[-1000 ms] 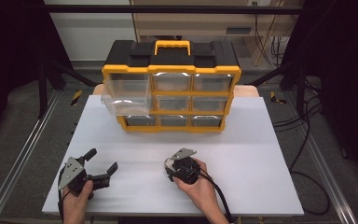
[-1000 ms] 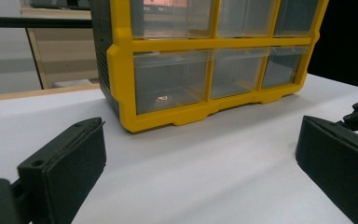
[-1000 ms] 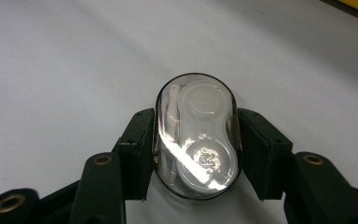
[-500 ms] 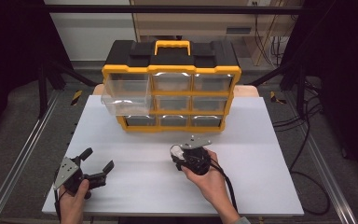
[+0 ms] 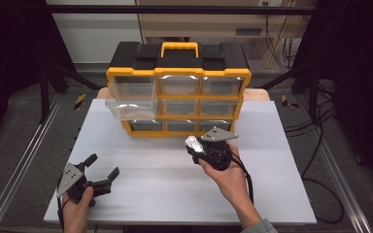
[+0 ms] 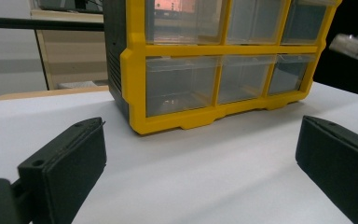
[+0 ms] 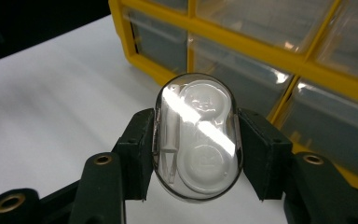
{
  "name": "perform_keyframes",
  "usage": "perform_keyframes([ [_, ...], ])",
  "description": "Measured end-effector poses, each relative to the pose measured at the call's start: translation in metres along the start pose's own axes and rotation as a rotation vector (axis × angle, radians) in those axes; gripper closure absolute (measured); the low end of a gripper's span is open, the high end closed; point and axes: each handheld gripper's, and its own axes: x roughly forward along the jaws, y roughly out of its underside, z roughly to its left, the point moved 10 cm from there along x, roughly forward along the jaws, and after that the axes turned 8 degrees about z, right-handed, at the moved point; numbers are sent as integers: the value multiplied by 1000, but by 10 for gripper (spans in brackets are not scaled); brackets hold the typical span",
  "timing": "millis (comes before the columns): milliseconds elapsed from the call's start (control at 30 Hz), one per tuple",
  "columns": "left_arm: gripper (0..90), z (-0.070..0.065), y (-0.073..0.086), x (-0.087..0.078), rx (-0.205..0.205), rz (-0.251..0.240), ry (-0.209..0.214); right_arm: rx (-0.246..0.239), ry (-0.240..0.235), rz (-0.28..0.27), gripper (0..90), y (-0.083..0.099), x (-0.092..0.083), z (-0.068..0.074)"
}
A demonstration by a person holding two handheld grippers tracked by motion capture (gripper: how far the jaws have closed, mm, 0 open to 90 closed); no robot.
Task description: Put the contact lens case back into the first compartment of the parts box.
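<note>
The organiser (image 5: pixel 177 87) was a rigid black-and-yellow plastic box of clear drawers at the back of the matte white surface (image 5: pixel 141 189), its top-left drawer (image 5: pixel 128 101) pulled out. In front of it the right gripper (image 7: pixel 196 140) held a small case (image 7: pixel 196 137) off the surface, fingers (image 7: pixel 140 140) clamped on its long sides; the left gripper (image 5: pixel 99 171) rested apart and empty. The case looked light, hard and glossy, a clear rounded oval likely to slip, so gripping across its narrow middle seemed soundest.

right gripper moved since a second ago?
Yes. In the high view the right gripper, shut on a clear oval case, has gone from mid-table toward the yellow drawer organizer, now close to its bottom row.
</note>
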Motion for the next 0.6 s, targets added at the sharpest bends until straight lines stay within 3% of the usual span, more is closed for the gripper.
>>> perform_keyframes([
  [233, 14, 0, 1, 1, -4, 3, -2, 33, 1, -47, 490, -25, -9, -7],
  [300, 14, -1, 1, 1, -1, 2, -2, 35, -1, -77, 490, -41, -15, -7],
  [600, 14, -2, 2, 1, 5, 6, -2, -16, 29, -132, 490, -86, -33, 1],
])
